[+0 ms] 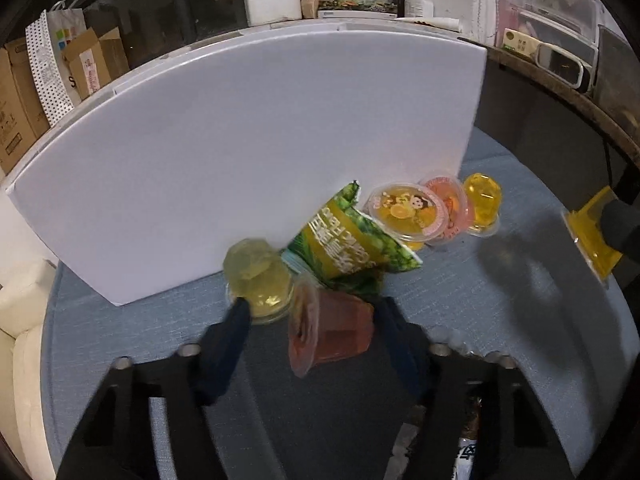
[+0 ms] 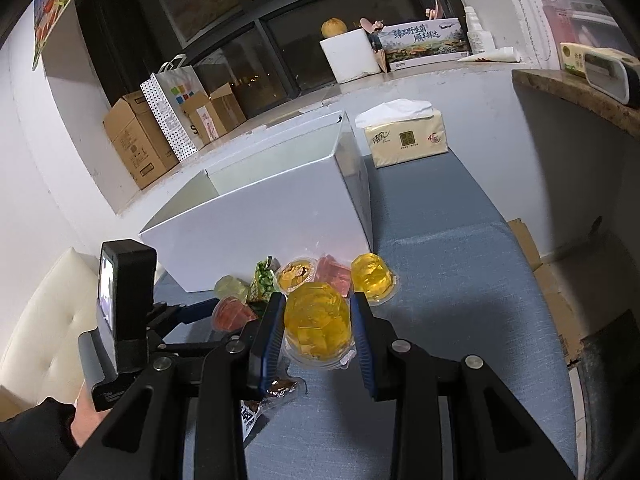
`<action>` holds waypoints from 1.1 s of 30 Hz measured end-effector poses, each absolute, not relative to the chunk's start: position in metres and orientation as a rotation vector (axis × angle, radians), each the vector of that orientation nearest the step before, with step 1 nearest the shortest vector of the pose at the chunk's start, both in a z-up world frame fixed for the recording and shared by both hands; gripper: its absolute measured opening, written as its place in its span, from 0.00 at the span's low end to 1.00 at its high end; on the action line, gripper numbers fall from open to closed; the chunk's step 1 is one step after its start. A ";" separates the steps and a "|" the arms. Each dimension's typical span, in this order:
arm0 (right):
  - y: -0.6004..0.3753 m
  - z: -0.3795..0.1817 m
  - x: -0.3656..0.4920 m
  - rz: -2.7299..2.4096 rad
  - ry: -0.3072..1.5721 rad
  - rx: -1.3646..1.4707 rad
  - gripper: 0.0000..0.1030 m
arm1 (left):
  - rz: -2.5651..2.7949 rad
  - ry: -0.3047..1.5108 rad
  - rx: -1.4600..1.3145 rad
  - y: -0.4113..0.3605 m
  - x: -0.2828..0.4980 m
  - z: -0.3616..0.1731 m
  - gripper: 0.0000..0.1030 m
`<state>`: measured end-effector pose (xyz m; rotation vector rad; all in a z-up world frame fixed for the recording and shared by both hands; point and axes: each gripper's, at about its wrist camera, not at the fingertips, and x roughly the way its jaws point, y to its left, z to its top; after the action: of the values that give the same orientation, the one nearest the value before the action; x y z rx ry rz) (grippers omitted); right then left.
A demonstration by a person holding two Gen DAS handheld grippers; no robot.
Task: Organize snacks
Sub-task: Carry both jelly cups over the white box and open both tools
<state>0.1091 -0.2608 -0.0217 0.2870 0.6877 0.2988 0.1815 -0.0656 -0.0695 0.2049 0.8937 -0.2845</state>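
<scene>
Several jelly cups lie in front of an open white box (image 1: pixel 260 152) (image 2: pixel 260 220). My left gripper (image 1: pixel 312 316) is open around a red jelly cup (image 1: pixel 332 336) (image 2: pixel 232 314) lying on its side; a gap shows beside its left finger. A pale green cup (image 1: pixel 258 280) sits by that finger, and a green snack packet (image 1: pixel 352 248) (image 2: pixel 262 280) lies just beyond. My right gripper (image 2: pixel 317 300) is shut on a yellow jelly cup (image 2: pixel 318 324) (image 1: pixel 592 232), lifted above the table. An orange cup (image 1: pixel 408 208), a pink cup (image 1: pixel 448 204) and another yellow cup (image 1: pixel 482 204) stay by the box.
A blue-grey cloth (image 2: pixel 440 280) covers the table. A tissue pack (image 2: pixel 404 136) stands behind the box. A wrapped snack (image 2: pixel 260 404) lies near the front under the grippers. A cream sofa (image 2: pixel 40 320) is at the left, cardboard boxes (image 2: pixel 136 148) on the sill.
</scene>
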 end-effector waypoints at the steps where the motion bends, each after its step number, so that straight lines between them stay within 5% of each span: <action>1: -0.260 -0.022 0.109 0.303 0.689 0.288 0.35 | -0.307 0.899 0.195 -0.066 0.181 -0.068 0.40; 18: -0.243 -0.009 0.107 0.358 0.665 0.256 0.35 | -0.395 0.709 -0.050 -0.009 0.129 0.024 0.34; 33: -0.188 0.089 0.210 0.416 0.588 0.131 0.35 | -0.282 0.640 -0.065 0.017 0.238 0.083 0.34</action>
<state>0.2098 -0.1884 0.0893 0.1305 0.5878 0.4160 0.2384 0.0173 0.0833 -0.0654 0.6405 -0.2816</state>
